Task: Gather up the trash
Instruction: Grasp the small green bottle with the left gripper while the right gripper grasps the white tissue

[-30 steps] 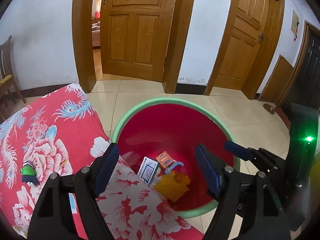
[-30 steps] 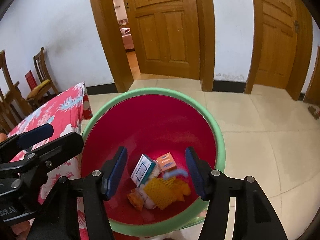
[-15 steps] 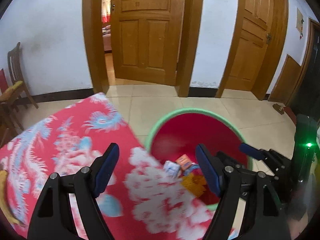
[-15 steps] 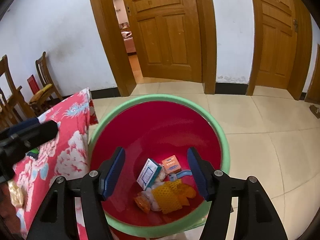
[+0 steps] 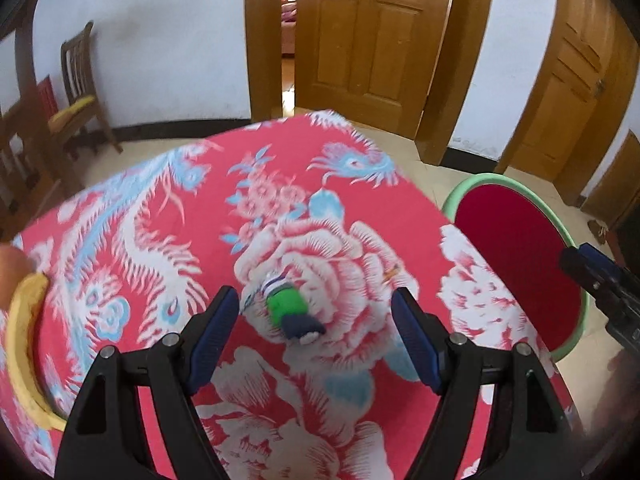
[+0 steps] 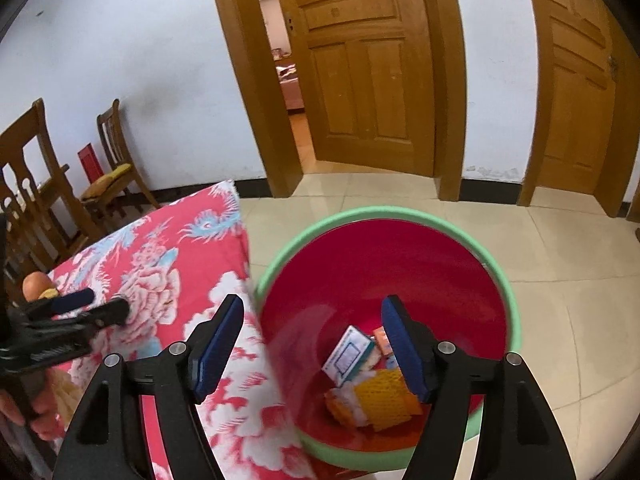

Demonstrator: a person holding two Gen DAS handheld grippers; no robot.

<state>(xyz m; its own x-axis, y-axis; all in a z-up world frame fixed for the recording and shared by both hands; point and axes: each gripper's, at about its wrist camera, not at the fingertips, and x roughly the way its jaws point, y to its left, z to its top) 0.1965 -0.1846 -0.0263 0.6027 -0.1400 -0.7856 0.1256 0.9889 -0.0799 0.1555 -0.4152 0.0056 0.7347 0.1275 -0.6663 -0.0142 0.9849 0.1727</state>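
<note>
A small green, navy and white piece of trash (image 5: 294, 312) lies on the red floral tablecloth (image 5: 168, 216). My left gripper (image 5: 316, 328) is open above the table, its jaws on either side of that trash. A red bin with a green rim (image 6: 384, 276) stands on the floor beside the table and also shows in the left wrist view (image 5: 516, 240). It holds a white box (image 6: 346, 356), an orange packet (image 6: 382, 338) and yellow netting (image 6: 386, 400). My right gripper (image 6: 312, 352) is open and empty over the bin's near left edge.
A banana peel (image 5: 22, 344) and an orange fruit (image 6: 34, 284) lie at the table's left edge. A small orange scrap (image 5: 391, 274) lies right of the green trash. Wooden chairs (image 6: 112, 160) stand by the wall. Wooden doors (image 6: 360, 60) are behind.
My left gripper has swung left, away from the bin and over the table, until the green trash lies between its jaws. My right gripper has drifted a little left and stays over the bin.
</note>
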